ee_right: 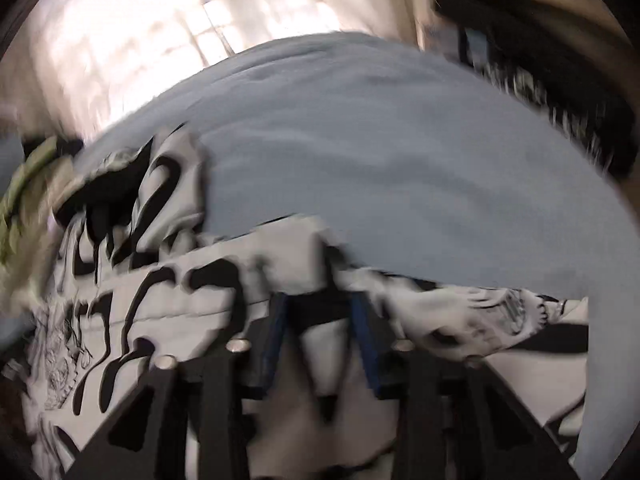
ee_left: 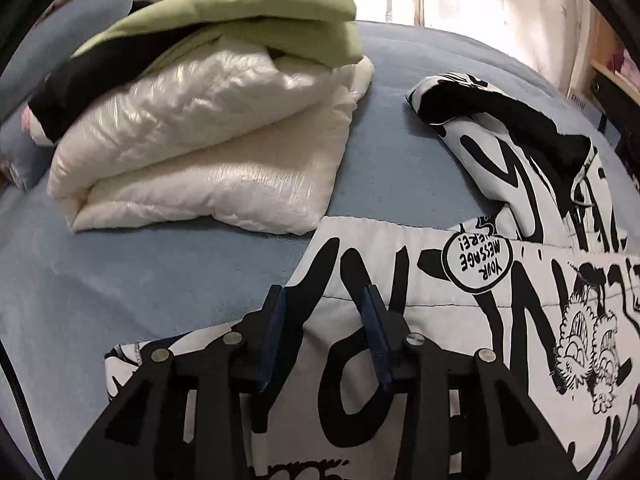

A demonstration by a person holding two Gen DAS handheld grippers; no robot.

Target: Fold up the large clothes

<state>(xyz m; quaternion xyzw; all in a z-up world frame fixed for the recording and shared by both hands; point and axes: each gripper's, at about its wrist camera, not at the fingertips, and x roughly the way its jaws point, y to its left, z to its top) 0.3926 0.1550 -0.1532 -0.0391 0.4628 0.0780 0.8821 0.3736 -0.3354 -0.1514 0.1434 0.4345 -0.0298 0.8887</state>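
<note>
Landmark: the printed jacket (ee_left: pixel 460 280), white with black graffiti lettering, lies spread on the blue bed (ee_left: pixel 120 264); every place below is given from it.
Left of the jacket: a folded white puffer coat (ee_left: pixel 200 152) sits on the bed, apart from the jacket's near corner, with a green garment (ee_left: pixel 256 12) and a black garment (ee_left: pixel 80 80) stacked on top.
Left tongs (ee_left: pixel 324 300): open, the blue pads standing apart over the jacket's left edge; the cloth lies flat under them and is not pinched.
Middle of the jacket: a folded band with a speech-bubble print (ee_left: pixel 478 262) runs across; beyond it the black-lined collar or hood (ee_left: pixel 500 120) lies on the far side.
Right tongs (ee_right: pixel 320 304): the right wrist view is badly blurred, and I cannot tell whether they are open or closed; the pads look apart with jacket cloth and a dark strip between them, though they may in truth be pinched onto that fabric.
Right of the jacket: bare blue bed (ee_right: pixel 400 160).
Step in hand, as I judge it: taking both sides of the jacket for the next fold.
Doing it well: bite all layers at matching points on both edges, lift evenly, carry the fold over square, and keep clear of the finished pile to the left.
</note>
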